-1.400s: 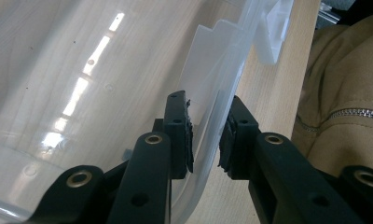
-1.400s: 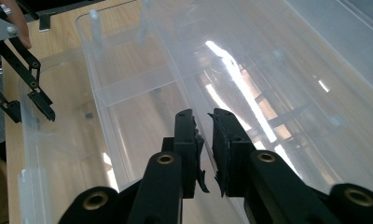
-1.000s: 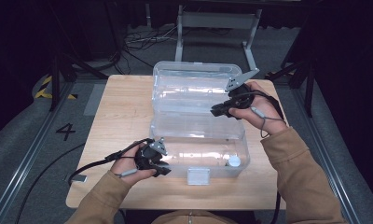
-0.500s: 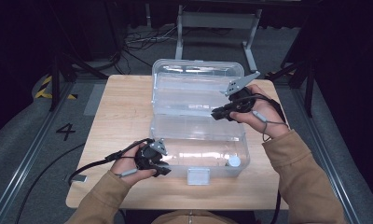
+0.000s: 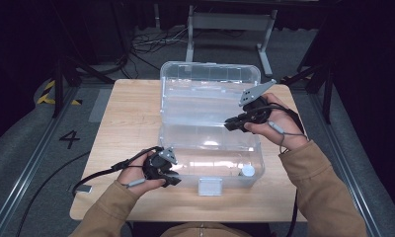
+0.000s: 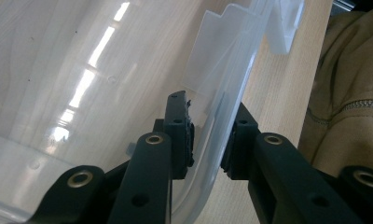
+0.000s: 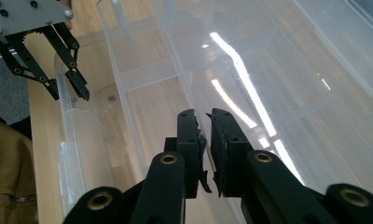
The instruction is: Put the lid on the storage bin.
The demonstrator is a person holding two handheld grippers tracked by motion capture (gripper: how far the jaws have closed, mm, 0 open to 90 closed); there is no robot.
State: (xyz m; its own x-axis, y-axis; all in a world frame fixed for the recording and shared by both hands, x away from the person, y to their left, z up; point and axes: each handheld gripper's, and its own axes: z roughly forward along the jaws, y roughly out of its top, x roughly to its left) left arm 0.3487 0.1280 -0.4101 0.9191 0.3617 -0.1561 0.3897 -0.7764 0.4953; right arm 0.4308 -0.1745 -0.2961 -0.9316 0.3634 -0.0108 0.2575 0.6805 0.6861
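Observation:
A clear plastic box (image 5: 210,148) lies open on the wooden table (image 5: 131,118), its lid (image 5: 210,89) leaning back. My left gripper (image 5: 170,174) is at the box's front left corner, jaws either side of the front wall (image 6: 212,140), shut on it. My right gripper (image 5: 232,124) reaches in from the right, over the ridge (image 7: 175,70) where lid meets base. Its jaws (image 7: 206,140) stand almost together with a thin slit; whether any plastic is pinched there I cannot tell. The left gripper (image 7: 79,91) also appears far off in the right gripper view.
A small white round piece (image 5: 247,171) lies in the box's front right corner. A white latch (image 5: 210,186) hangs on the front wall. A metal stand (image 5: 230,24) and cables (image 5: 146,42) sit on the floor beyond the table. A person's tan sleeves (image 5: 324,192) come in from below.
The right hand has drifted slightly nearer and lower, toward the box's hinge line. The left hand and the box have stayed put.

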